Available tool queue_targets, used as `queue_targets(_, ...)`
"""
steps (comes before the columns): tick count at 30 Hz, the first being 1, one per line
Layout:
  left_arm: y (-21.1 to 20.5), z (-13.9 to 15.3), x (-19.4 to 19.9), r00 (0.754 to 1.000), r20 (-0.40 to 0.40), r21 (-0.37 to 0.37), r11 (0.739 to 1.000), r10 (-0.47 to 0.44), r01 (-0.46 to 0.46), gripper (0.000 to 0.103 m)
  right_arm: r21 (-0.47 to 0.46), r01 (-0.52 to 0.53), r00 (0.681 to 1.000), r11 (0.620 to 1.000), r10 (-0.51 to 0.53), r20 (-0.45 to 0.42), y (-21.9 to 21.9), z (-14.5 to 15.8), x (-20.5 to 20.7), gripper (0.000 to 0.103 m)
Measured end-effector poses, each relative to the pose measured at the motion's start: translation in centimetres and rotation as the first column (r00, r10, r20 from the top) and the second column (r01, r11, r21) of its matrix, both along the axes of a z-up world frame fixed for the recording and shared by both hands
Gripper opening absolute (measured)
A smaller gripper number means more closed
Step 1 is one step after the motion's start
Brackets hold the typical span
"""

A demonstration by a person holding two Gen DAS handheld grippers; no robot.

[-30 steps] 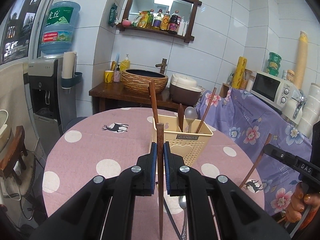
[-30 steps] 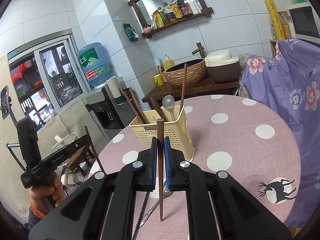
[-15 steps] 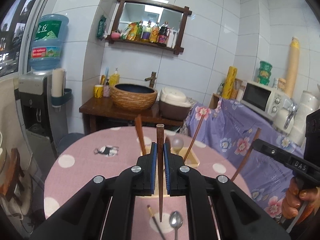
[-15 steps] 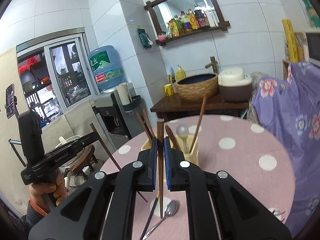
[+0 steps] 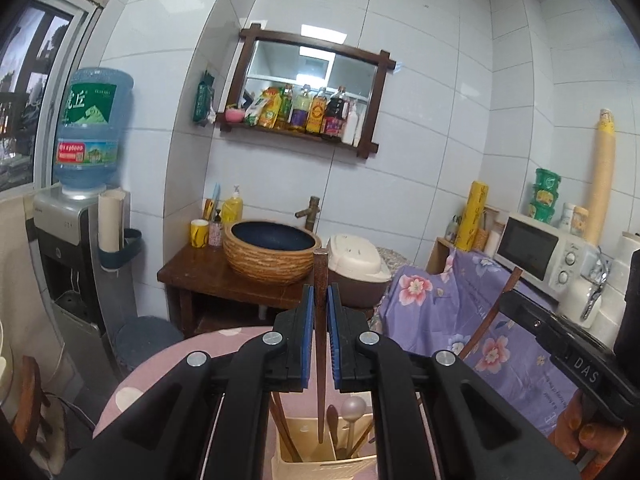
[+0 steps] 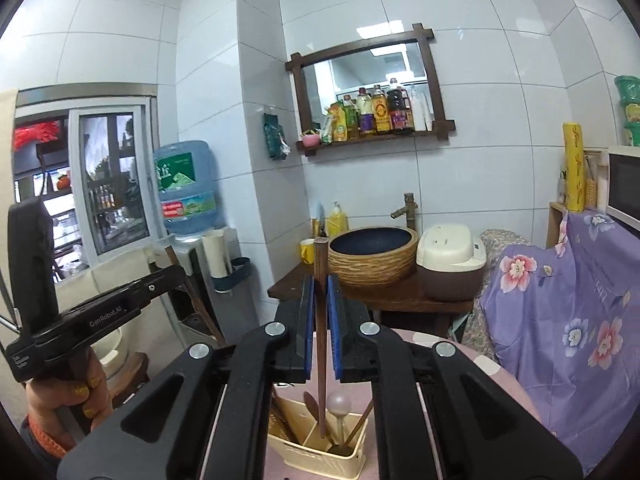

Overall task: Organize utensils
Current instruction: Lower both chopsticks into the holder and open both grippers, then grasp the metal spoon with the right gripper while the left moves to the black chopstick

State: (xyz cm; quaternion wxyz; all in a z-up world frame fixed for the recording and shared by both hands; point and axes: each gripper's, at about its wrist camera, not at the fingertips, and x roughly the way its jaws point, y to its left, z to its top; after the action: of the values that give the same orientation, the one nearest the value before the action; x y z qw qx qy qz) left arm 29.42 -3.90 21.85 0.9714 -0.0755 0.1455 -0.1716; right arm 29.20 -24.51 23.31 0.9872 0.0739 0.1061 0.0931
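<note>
Each gripper, left (image 5: 319, 342) and right (image 6: 320, 336), pinches one chopstick (image 5: 320, 344) tight above the holder (image 5: 324, 456). A tilted stick might miss and fall.

Left gripper (image 5: 319, 320): clamped on upright chopstick (image 5: 320, 344), tip over cream holder (image 5: 320, 452) containing utensils. Right gripper (image 5: 516, 300) at right, gripping another chopstick (image 5: 494, 316).

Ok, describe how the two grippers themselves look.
Both match: glossy black plastic linkage arms with silver round rivets and blue pads. The left gripper body reads "GenRobot.AI" in the right wrist view; the right gripper shows "DAS". The hands have yellow-painted nails.
</note>
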Motion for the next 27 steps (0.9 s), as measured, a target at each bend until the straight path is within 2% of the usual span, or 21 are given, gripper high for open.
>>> queue_targets(6,-1.1,-6.3,1.0,0.997,-0.076,0.043,0.999,0.013,-0.01,0.008,0.001,0.023,0.995,1.0,-0.022,-0.093,0.4,-6.1,2.4,0.008)
queue_targets(10,-1.5,-9.1,1.4,0.992,-0.128,0.055,0.998,0.009,-0.002,0.008,0.014,0.024,0.988,1.0,-0.022,-0.154,0.5,-9.2,3.4,0.008)
queue_targets(20,-1.2,-12.1,2.4,0.98,-0.199,0.048,0.999,0.005,0.005,0.009,0.002,0.046,0.977,0.999,-0.044,-0.207,0.2,-12.5,3.7,0.009)
queue_targets(21,-1.2,-12.2,2.2,0.979,-0.205,0.048,0.999,0.001,0.009,0.013,-0.015,0.058,0.978,0.998,-0.059,-0.199,0.4,-12.7,3.3,0.014)
queue_targets(22,-1.0,-12.3,1.7,0.978,-0.21,0.045,0.999,-0.006,0.016,0.025,-0.024,0.064,0.98,0.998,-0.068,-0.185,0.5,-12.8,2.8,0.019)
queue_targets(23,-1.0,-12.5,1.4,0.978,-0.208,0.041,0.999,-0.009,0.018,0.034,-0.027,0.067,0.983,0.997,-0.071,-0.172,0.5,-12.9,2.3,0.033)
queue_targets(24,-0.8,-12.7,0.8,0.98,-0.201,0.034,0.999,-0.006,0.013,0.049,-0.025,0.074,0.984,0.997,-0.077,-0.161,0.5,-13.1,1.6,0.044)
queue_targets(25,-0.6,-12.9,0.1,0.981,-0.193,0.031,1.0,0.002,0.004,0.052,-0.026,0.083,0.984,0.996,-0.086,-0.158,0.5,-13.2,1.1,0.044)
queue_targets(27,-0.5,-13.5,-1.0,0.981,-0.194,0.049,0.999,0.011,-0.001,0.053,-0.045,0.099,0.981,0.994,-0.105,-0.165,0.8,-13.8,0.0,0.044)
